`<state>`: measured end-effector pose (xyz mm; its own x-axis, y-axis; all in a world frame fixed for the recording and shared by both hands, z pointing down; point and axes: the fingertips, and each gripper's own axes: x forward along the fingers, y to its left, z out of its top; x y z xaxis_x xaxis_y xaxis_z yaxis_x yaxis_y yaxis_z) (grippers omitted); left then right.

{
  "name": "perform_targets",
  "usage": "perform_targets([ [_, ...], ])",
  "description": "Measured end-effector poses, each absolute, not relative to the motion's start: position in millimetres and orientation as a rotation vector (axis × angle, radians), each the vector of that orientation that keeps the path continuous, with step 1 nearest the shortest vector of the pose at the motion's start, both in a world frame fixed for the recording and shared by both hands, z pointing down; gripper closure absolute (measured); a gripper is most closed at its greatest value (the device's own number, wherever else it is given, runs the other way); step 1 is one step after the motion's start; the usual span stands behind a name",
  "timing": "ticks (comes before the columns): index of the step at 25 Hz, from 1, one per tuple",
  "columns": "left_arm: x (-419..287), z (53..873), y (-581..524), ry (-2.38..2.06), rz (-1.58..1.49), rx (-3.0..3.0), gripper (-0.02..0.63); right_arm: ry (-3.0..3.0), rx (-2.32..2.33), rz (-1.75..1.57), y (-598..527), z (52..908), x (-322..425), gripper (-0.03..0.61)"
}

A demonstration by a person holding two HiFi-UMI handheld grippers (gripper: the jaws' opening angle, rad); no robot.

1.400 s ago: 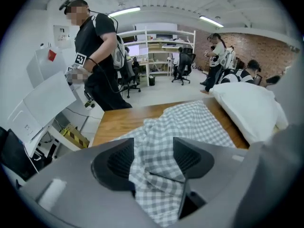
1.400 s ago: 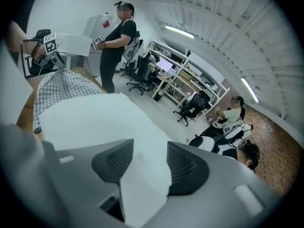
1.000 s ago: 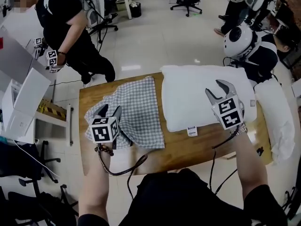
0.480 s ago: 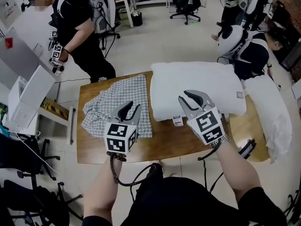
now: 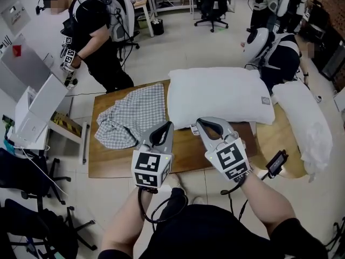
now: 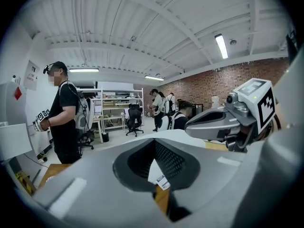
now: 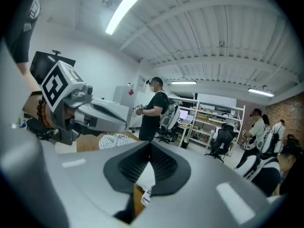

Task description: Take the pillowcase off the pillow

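Scanning from the left, what's sitting where now? I've got a standing person point(image 5: 89, 34) at the far left, well apart from the table point(image 5: 108, 166). (OP)

The checked pillowcase point(image 5: 129, 117) is already off. It's lying rumpled on the table's left part, just beside the bare white pillow point(image 5: 221, 96). Both look about the same as a second ago. (reply)

And the grippers? (OP)

That's the big change. A second ago they were spread wide, left one over the pillowcase, right one over the pillow, jaws apart. Now the left gripper point(image 5: 169, 125) and right gripper point(image 5: 199, 124) are pulled in side by side over the near part of the table, in front of the pillow. Both have just been closing, and each pair of jaws is now pressed together with nothing between them. (reply)

Anything further right? (OP)

Just a second white pillow point(image 5: 304, 123) at the table's right end. (reply)
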<state>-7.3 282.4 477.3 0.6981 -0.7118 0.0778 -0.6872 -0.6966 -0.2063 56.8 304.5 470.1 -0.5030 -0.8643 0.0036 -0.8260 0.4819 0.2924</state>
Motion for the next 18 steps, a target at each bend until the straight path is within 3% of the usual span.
perform_targets([
  [18, -5, 459, 367, 1.127, -0.184, -2.693, 0.609, -2.623, 1.520, -0.386, 384, 455, 38, 0.578],
])
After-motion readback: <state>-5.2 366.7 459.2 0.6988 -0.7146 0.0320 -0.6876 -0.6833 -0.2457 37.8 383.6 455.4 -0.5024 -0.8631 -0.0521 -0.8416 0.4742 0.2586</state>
